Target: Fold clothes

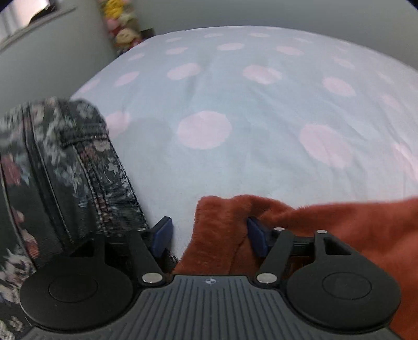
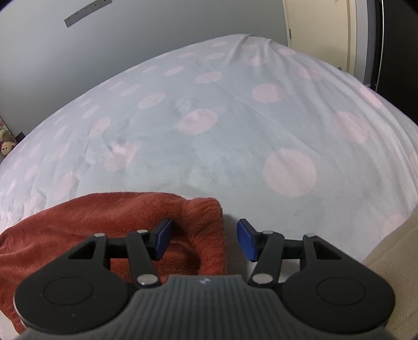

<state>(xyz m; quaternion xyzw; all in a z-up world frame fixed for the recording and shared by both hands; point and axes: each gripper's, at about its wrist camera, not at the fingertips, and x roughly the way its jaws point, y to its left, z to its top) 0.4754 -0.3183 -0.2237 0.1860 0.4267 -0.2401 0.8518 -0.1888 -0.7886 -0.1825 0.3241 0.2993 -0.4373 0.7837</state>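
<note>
My left gripper stands wide open, its blue pads well apart. The rust-red fleece garment lies across its right side: a fold of the fleece drapes over the right pad and hides most of that finger's tip, while a lobe of the cloth sits in the gap between the jaws. The left pad is bare and does not touch the fleece. I cannot tell whether the cloth is only resting on the right finger or caught on it; nothing is clamped.

My right gripper is likewise wide open. A rolled edge of the same garment runs between its jaws, lying against the left pad; the right pad is clear of it, over bare bedding.

The garment lies at the near edge of the bed, bunched, stretching from one gripper to the other. Its near part is cut off by both gripper bodies, so its full shape and type cannot be made out.

Beneath it is a pale blue bedspread with large pink dots, lightly creased. At the left of the left wrist view a dark floral fabric item with stitched seams stands just beside the left finger, blurred and cut off by the frame; I cannot identify it. Soft toys are stacked against the grey wall behind the bed, out of focus. At the lower right of the right wrist view a beige cloth is only partly visible.
</note>
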